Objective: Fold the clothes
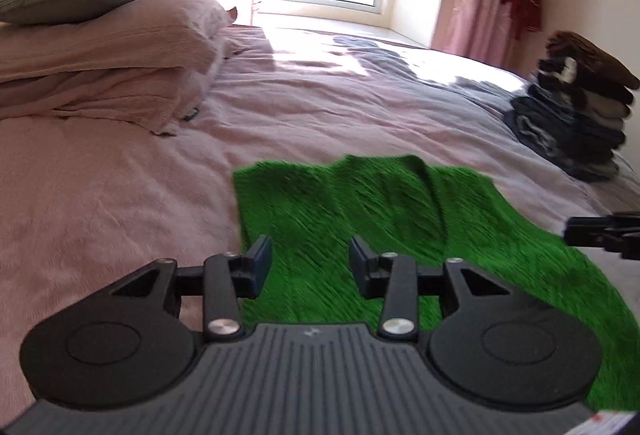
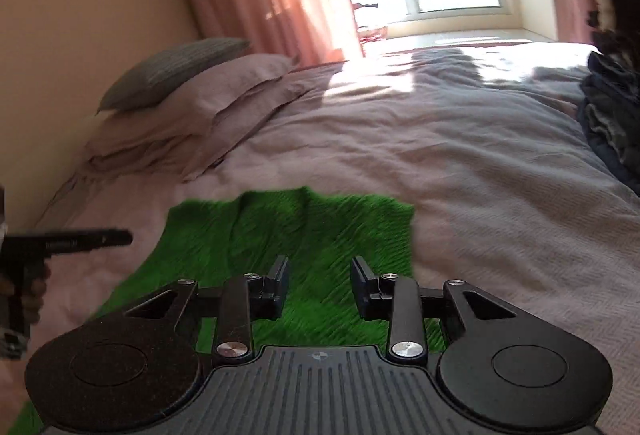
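While both sets of jaws stand apart with nothing in them, the left gripper (image 1: 310, 265) and right gripper (image 2: 319, 289) hang over the near part of the green knit cloth (image 1: 360, 211) (fuzzy, ribbed). It lies flat on the soft pink bed (image 1: 120, 195), long side running left to right, both grippers equally near.

The left gripper (image 1: 310, 265) is hovering with parted jaws, nothing between them, over a green knitted garment (image 1: 400, 219) lying spread on the pink bed (image 1: 120, 195). A stack of folded clothes (image 1: 576, 115) is sitting at the bed's right edge.
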A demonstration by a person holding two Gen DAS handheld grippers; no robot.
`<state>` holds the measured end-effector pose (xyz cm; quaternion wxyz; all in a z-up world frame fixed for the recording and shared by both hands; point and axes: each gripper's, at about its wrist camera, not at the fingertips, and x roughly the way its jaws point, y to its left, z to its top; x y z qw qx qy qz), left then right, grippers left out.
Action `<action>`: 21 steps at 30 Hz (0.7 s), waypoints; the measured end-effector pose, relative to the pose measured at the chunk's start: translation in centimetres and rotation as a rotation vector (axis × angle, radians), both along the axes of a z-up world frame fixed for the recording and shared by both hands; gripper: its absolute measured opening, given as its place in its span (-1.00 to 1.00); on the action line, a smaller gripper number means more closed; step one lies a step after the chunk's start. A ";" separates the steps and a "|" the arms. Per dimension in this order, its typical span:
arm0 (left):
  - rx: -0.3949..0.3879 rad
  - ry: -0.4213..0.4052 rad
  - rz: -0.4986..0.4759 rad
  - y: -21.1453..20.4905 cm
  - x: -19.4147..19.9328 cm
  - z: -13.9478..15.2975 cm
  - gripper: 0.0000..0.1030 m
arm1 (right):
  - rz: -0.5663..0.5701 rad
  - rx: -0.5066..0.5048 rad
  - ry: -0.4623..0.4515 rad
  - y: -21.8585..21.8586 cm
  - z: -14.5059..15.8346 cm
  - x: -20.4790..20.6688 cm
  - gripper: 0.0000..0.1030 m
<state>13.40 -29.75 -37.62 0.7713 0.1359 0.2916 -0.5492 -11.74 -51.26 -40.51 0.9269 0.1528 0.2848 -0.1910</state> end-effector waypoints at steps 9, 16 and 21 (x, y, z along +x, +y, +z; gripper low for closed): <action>0.069 0.092 0.110 14.1 -4.8 -1.9 -0.06 | -0.191 0.035 0.070 5.0 -1.3 -12.0 -0.38; -0.047 0.260 0.268 17.1 -0.6 -0.9 -0.05 | -0.321 0.317 -0.143 -0.3 -1.6 -13.2 -0.12; -0.107 0.384 0.281 13.4 3.5 -2.3 -0.05 | -0.356 0.390 -0.151 -4.0 -3.9 -9.4 -0.13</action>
